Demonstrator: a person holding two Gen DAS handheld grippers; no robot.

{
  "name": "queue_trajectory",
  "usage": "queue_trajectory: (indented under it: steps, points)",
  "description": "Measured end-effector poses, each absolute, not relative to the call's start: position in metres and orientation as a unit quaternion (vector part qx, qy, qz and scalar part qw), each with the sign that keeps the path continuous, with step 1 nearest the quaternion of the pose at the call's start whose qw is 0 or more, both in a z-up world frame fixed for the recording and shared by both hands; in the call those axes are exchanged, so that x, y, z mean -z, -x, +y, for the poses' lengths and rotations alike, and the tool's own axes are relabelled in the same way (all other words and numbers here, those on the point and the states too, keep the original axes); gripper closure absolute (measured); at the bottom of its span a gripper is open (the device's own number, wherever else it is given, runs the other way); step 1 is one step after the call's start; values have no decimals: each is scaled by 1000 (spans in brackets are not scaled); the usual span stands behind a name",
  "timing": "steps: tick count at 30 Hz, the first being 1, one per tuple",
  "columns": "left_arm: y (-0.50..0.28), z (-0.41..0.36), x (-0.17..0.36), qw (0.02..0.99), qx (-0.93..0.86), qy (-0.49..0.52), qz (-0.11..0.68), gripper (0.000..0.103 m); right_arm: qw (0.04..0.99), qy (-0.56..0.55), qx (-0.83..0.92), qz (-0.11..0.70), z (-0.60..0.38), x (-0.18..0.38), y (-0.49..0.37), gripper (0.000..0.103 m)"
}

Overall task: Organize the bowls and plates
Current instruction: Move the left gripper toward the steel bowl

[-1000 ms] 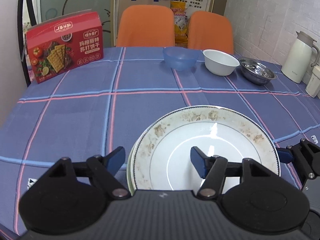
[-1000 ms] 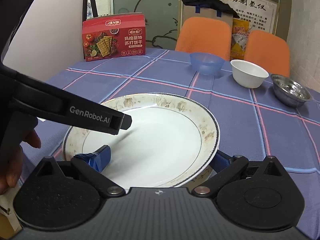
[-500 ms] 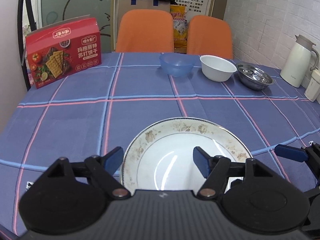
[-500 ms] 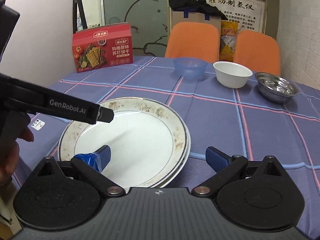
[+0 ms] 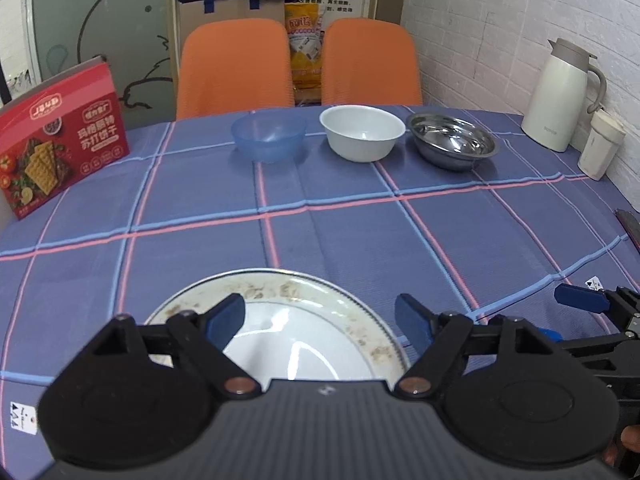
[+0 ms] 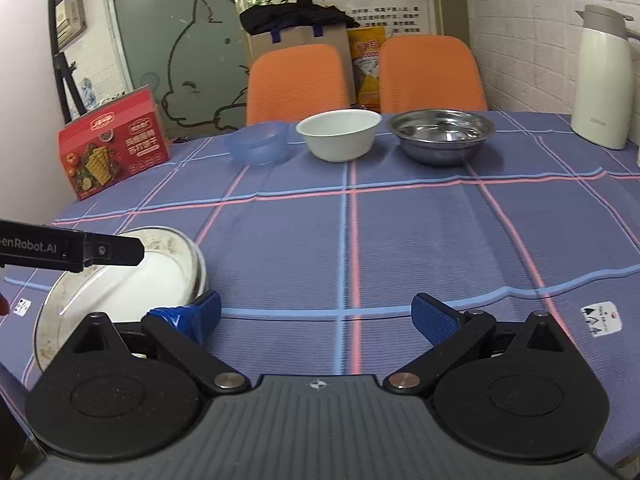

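A white plate with a brown floral rim [image 5: 288, 320] lies on top of another plate at the near edge of the table. My left gripper [image 5: 318, 320] hovers over it. Its jaws are opening and its pads do not press on the plate, whose right rim lies inside the right fingertip. My right gripper [image 6: 316, 312] is open over bare cloth, to the right of the plate stack [image 6: 120, 292]. At the far side stand a blue plastic bowl [image 5: 268, 136], a white bowl [image 5: 362, 132] and a steel bowl [image 5: 452, 140] in a row.
A red cracker box [image 5: 60, 136] stands at the far left of the blue checked tablecloth [image 5: 320, 232]. A white thermos jug [image 5: 560, 96] and a cup [image 5: 600, 148] stand at the far right by the brick wall. Two orange chairs [image 5: 232, 64] stand behind the table.
Both grippers have drawn back from the plate, which now rests on the stack. The left jaws have widened. The right gripper has slid off to the right of the plates.
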State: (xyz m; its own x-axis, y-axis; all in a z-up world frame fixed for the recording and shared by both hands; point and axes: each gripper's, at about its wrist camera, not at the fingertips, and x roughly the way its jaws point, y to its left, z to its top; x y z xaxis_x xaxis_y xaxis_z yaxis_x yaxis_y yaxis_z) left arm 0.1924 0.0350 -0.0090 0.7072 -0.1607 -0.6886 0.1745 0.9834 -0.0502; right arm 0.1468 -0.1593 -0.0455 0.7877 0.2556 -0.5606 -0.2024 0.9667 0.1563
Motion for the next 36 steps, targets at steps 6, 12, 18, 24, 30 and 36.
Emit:
queue_trajectory:
  steps: [6,12,18,24,30,36]
  points:
    - [-202,-10,8,928,106,-47,354,1,943,-56,-98,312,-193,53,-156,14]
    - [-220,-41,9,922,118,-57,365,1,941,-69,-93,318,-223,60,-165,14]
    - [-255,-64,9,919,118,-69,369,1,943,-69,-98,312,-241,59,-182,13]
    - [-310,-76,-6,928,113,-73,348,1,945,-67,-91,307,-260,58,-214,14]
    - [-368,-89,-19,932,114,-76,335,1,948,-50,-78,303,-280,51,-255,14]
    - [-428,-109,-27,924,171,-53,338,1,947,-39,-83,307,-291,43,-292,14]
